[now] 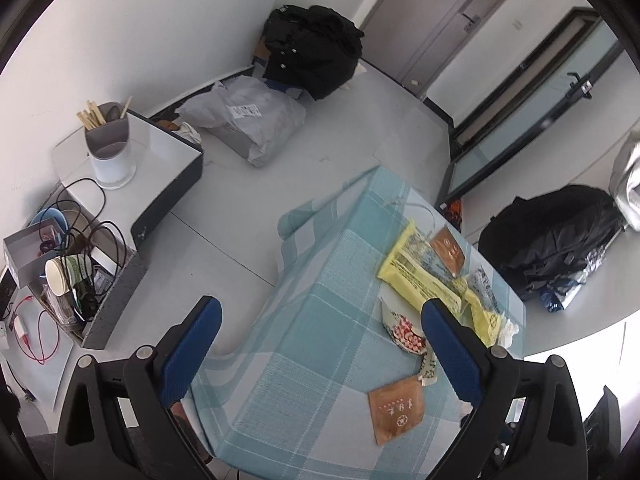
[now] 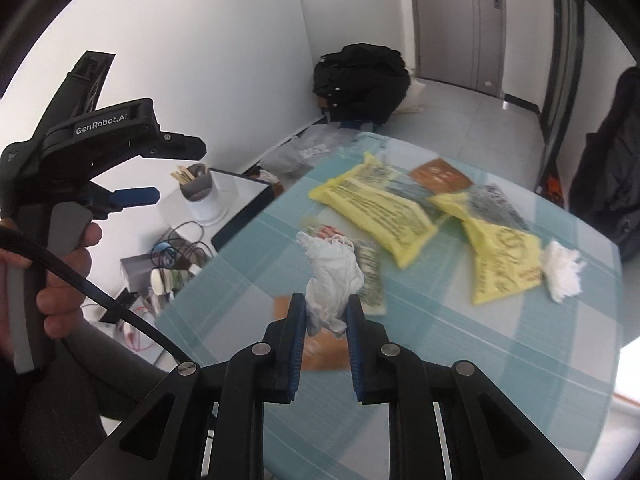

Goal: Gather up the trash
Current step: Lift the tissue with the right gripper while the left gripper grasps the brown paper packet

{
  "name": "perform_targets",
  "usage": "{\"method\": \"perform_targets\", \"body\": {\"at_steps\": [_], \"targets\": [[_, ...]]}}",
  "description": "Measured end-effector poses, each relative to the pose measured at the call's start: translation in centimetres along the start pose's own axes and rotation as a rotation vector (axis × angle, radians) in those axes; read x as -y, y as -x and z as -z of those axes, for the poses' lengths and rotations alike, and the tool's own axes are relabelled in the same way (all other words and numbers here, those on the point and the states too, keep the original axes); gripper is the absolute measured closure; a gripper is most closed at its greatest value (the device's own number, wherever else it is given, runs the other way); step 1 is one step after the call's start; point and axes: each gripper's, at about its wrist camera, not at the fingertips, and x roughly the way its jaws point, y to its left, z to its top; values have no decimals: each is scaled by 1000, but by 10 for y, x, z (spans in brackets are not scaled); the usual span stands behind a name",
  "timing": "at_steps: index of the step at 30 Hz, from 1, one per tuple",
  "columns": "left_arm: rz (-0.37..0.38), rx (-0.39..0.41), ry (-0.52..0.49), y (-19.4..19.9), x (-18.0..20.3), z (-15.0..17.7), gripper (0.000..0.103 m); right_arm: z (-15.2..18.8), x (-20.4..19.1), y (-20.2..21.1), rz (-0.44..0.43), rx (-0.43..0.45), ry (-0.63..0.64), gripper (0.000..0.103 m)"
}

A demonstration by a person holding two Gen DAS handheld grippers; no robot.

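Observation:
My right gripper (image 2: pixel 326 308) is shut on a crumpled white tissue (image 2: pixel 332 272) and holds it above the table with the blue checked cloth (image 2: pixel 500 340). On the cloth lie yellow wrappers (image 2: pixel 376 212), a brown packet (image 2: pixel 440 176), a second white tissue (image 2: pixel 564 270) and a red-and-white wrapper, partly hidden behind the held tissue. My left gripper (image 1: pixel 320 316) is open and empty above the table's left edge. It also shows in the right wrist view (image 2: pixel 176 172), held up at the left. In the left wrist view I see yellow wrappers (image 1: pixel 424 268), a red-and-white wrapper (image 1: pixel 404 330) and a brown packet (image 1: pixel 396 408).
Left of the table, a low white stand (image 1: pixel 160 160) carries a cup of chopsticks (image 1: pixel 108 140). A grey box of cables and a paper cup (image 1: pixel 76 276) sits beside it. Black bags (image 1: pixel 312 52) and a grey parcel (image 1: pixel 248 120) lie on the floor by the wall.

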Motion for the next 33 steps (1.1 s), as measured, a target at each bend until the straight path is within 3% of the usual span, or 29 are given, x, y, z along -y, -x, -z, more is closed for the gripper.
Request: {"method": "perform_targets", "body": {"at_steps": [6, 11, 21, 26, 33], "targets": [[-2, -69, -142, -18, 31, 17, 5, 20, 33, 20, 50, 3, -48, 85], [-30, -137, -188, -34, 44, 31, 5, 25, 55, 31, 75, 33, -90, 85], [-60, -199, -382, -47, 78, 69, 5, 38, 78, 45, 76, 57, -145, 85], [-66, -269, -449, -58, 84, 86, 5, 44, 86, 55, 85, 72, -165, 85], [-179, -253, -564, -65, 91, 101, 5, 51, 92, 61, 84, 80, -178, 85]]}}
